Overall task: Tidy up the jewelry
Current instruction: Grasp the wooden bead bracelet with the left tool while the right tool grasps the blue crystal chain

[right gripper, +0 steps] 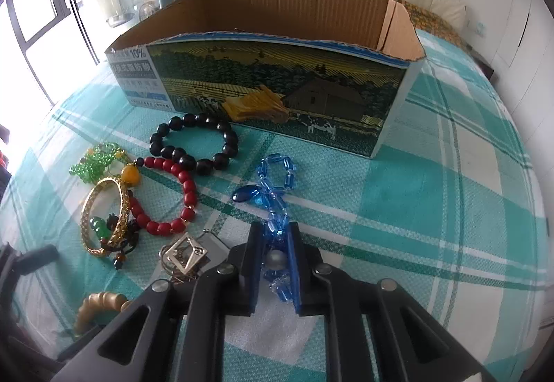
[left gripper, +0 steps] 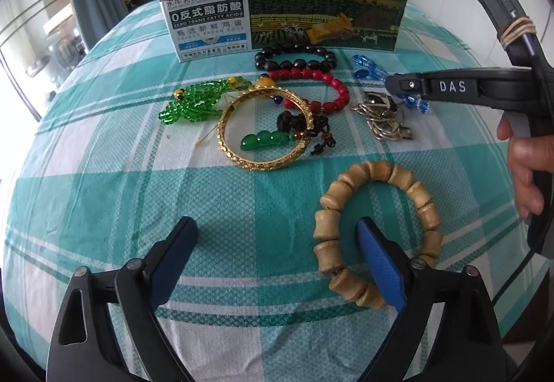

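Observation:
A blue glass-bead bracelet lies on the teal checked cloth in front of an open cardboard box. My right gripper is shut on the near end of that bracelet, with beads pinched between its pads. The left wrist view shows the right gripper reaching in from the right over the blue beads. My left gripper stands open low over the cloth. Its right finger sits inside the loop of a wooden bead bracelet; the left finger rests outside it.
Between box and grippers lie a black bead bracelet, a red bead bracelet, a gold bangle, green beads, a green pendant and metal rings. A person's hand holds the right gripper.

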`<state>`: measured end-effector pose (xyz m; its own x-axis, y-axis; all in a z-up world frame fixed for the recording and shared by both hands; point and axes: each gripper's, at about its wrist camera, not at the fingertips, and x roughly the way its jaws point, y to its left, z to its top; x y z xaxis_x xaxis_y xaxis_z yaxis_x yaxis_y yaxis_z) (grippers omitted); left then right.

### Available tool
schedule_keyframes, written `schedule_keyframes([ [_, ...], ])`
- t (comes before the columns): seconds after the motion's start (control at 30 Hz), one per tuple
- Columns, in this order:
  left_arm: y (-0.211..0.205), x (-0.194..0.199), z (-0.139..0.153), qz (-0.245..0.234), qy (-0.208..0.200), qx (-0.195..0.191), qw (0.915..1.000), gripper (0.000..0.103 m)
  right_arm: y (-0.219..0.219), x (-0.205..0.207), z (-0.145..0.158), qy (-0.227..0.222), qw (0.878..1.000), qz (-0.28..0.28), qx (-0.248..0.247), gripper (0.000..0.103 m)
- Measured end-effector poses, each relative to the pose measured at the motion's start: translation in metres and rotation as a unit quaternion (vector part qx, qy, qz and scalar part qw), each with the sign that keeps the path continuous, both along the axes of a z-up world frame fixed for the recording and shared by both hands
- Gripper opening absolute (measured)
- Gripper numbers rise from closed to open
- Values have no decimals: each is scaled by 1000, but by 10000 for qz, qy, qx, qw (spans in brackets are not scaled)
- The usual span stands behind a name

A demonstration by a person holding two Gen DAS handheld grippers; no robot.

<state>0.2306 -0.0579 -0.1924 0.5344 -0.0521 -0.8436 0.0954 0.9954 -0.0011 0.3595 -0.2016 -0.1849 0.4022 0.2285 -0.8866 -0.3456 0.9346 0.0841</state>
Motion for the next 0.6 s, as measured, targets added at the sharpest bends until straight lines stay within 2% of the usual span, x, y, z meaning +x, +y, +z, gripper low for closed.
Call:
schedule_keyframes([
  [0.03, -2, -2, 2, -58, -21, -2, 10000, 74, -6, -2, 4, 4, 9999, -69, 112, 11],
  [0.07, -3, -4, 4, -126, -47, -6, 9999, 67, -12, -3, 8, 14, 9996, -135, 245, 11],
  [0.13, -7, -6, 6, -263, -78, -32, 9996, 33, -27, -7, 19, 45, 9980, -256, 582, 7],
  [0.2, -10, -5, 8, -372, -81, -70, 9993, 13, -37, -14, 31, 27, 9962, -319, 805, 8],
  [0.27, -10, -4, 9, -384, -77, -105, 9992, 12, -45, -20, 40, 9, 9947, -362, 958, 8],
  [0.43, -1, -3, 17, -305, -102, -477, 9983, 12, -66, -26, 57, 154, 9866, -540, 1529, 8],
  [0.6, 3, -6, 22, -322, -148, -474, 9982, 12, -90, -39, 51, 445, 9833, -745, 1598, 8],
])
